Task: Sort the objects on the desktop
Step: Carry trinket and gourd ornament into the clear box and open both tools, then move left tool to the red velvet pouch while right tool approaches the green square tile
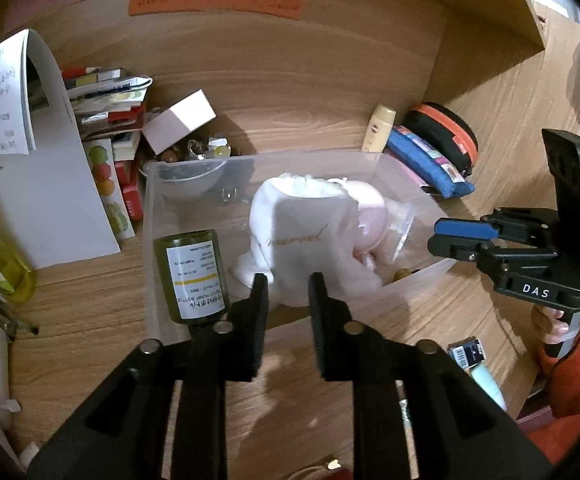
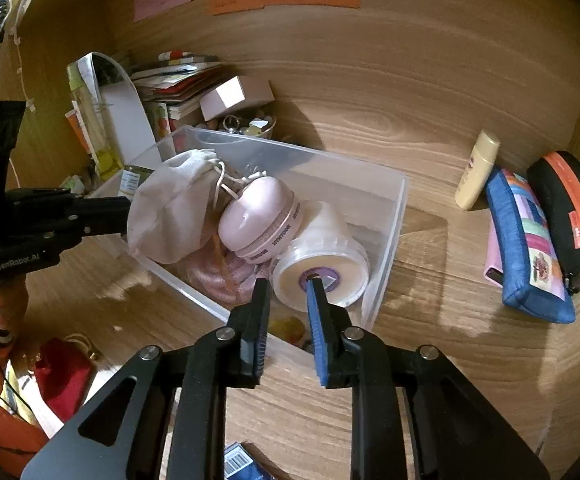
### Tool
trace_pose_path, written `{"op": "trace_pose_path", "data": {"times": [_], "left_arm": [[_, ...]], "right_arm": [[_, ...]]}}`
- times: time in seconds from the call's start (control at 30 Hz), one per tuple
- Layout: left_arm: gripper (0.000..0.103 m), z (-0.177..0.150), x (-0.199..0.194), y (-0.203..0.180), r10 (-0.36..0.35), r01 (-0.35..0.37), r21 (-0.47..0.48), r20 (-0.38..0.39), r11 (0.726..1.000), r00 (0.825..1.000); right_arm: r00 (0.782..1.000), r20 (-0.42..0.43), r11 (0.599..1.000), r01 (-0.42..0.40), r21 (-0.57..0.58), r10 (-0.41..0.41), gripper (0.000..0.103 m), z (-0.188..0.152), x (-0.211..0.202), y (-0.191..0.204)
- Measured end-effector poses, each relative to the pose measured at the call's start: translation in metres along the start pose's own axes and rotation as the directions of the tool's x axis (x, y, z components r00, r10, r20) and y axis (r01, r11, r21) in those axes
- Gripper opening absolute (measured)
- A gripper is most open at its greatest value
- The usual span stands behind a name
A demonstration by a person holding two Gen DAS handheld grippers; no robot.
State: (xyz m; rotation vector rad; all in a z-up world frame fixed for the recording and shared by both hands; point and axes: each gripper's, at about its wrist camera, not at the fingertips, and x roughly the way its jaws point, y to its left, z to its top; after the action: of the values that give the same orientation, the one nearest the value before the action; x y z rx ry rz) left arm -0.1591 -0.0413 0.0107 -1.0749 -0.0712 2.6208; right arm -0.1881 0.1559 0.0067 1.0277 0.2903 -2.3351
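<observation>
A clear plastic bin (image 1: 149, 184) (image 2: 390, 216) stands on the wooden desk. Inside it lie a white drawstring pouch (image 1: 302, 220) (image 2: 169, 216), a green bottle (image 1: 191, 276) with a white label, a pink round case (image 2: 257, 220) and a white round tub (image 2: 322, 276). My left gripper (image 1: 288, 286) hovers over the bin's near edge, its jaws slightly apart with nothing pressed between them. My right gripper (image 2: 287, 282) is at the bin's other side just in front of the tub, jaws likewise a little apart and holding nothing.
To the right of the bin lie a blue pencil case (image 2: 526, 248), a black and orange case (image 2: 570, 216) and a cream bottle (image 2: 476, 172). Stacked books (image 1: 105, 96), a pink box (image 1: 179, 120) and papers crowd the back left. A red pouch (image 2: 61, 372) sits near the front.
</observation>
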Motion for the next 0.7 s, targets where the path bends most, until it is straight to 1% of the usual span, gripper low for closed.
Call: {"op": "trace_pose_path", "data": {"times": [0.03, 0.07, 0.13, 0.17, 0.2, 0.23, 0.27, 0.3, 0.33, 0.37, 0.5, 0.57, 0.6, 0.63, 0.7], "left_arm": [[0.027, 0.000, -0.003, -0.001, 0.002, -0.002, 0.002, 0.007, 1.000, 1.000], [0.027, -0.001, -0.005, -0.002, 0.003, -0.003, 0.004, 0.013, 1.000, 1.000], [0.029, -0.001, -0.011, -0.005, 0.003, -0.003, 0.010, 0.024, 1.000, 1.000], [0.031, -0.002, -0.014, -0.006, 0.005, -0.005, 0.012, 0.029, 1.000, 1.000], [0.037, -0.002, -0.017, -0.007, 0.009, -0.010, 0.012, 0.034, 1.000, 0.999], [0.050, -0.003, -0.021, -0.008, 0.019, -0.020, 0.009, 0.039, 1.000, 0.999], [0.057, -0.004, -0.026, -0.008, 0.033, -0.033, 0.003, 0.046, 0.999, 0.998], [0.067, -0.004, -0.030, -0.009, 0.044, -0.044, -0.002, 0.059, 0.999, 0.997], [0.069, -0.006, -0.035, -0.009, 0.055, -0.055, -0.006, 0.075, 0.998, 0.996], [0.069, -0.007, -0.040, -0.009, 0.063, -0.063, -0.007, 0.084, 0.998, 0.994], [0.075, -0.016, -0.053, -0.010, 0.101, -0.100, -0.016, 0.093, 0.995, 0.991], [0.075, -0.022, -0.058, -0.011, 0.122, -0.121, -0.014, 0.089, 0.993, 0.989], [0.076, -0.025, -0.060, -0.012, 0.129, -0.129, -0.012, 0.086, 0.992, 0.988], [0.079, -0.029, -0.062, -0.013, 0.137, -0.136, -0.011, 0.081, 0.991, 0.987], [0.083, -0.036, -0.065, -0.014, 0.149, -0.148, -0.012, 0.075, 0.989, 0.986]], "right_arm": [[1.000, 0.001, 1.000, 0.000, 0.004, 0.000, 0.027, 0.000, -0.001, 0.000], [1.000, 0.004, 1.000, -0.002, 0.010, 0.002, 0.029, 0.000, -0.004, -0.001], [1.000, 0.010, 1.000, -0.006, 0.019, 0.006, 0.038, -0.002, -0.008, 0.000], [1.000, 0.014, 1.000, -0.010, 0.020, 0.010, 0.039, -0.002, -0.011, 0.001], [1.000, 0.016, 1.000, -0.011, 0.019, 0.010, 0.040, -0.003, -0.013, 0.002], [1.000, 0.020, 1.000, -0.009, 0.015, 0.008, 0.041, -0.004, -0.016, 0.004], [1.000, 0.022, 1.000, -0.009, 0.013, 0.009, 0.041, -0.005, -0.018, 0.006], [1.000, 0.024, 1.000, -0.011, 0.010, 0.011, 0.043, -0.006, -0.020, 0.008], [0.999, 0.029, 1.000, -0.013, 0.006, 0.013, 0.046, -0.007, -0.023, 0.011], [0.999, 0.033, 1.000, -0.014, 0.003, 0.014, 0.047, -0.008, -0.025, 0.013], [0.999, 0.042, 1.000, -0.021, -0.019, 0.021, 0.047, -0.015, -0.034, 0.024], [0.999, 0.042, 0.999, -0.028, -0.029, 0.029, 0.048, -0.018, -0.037, 0.029], [0.999, 0.042, 0.999, -0.030, -0.033, 0.032, 0.054, -0.021, -0.038, 0.032], [0.998, 0.046, 0.999, -0.033, -0.035, 0.034, 0.063, -0.024, -0.040, 0.034], [0.998, 0.058, 0.998, -0.035, -0.043, 0.037, 0.067, -0.029, -0.044, 0.039]]}}
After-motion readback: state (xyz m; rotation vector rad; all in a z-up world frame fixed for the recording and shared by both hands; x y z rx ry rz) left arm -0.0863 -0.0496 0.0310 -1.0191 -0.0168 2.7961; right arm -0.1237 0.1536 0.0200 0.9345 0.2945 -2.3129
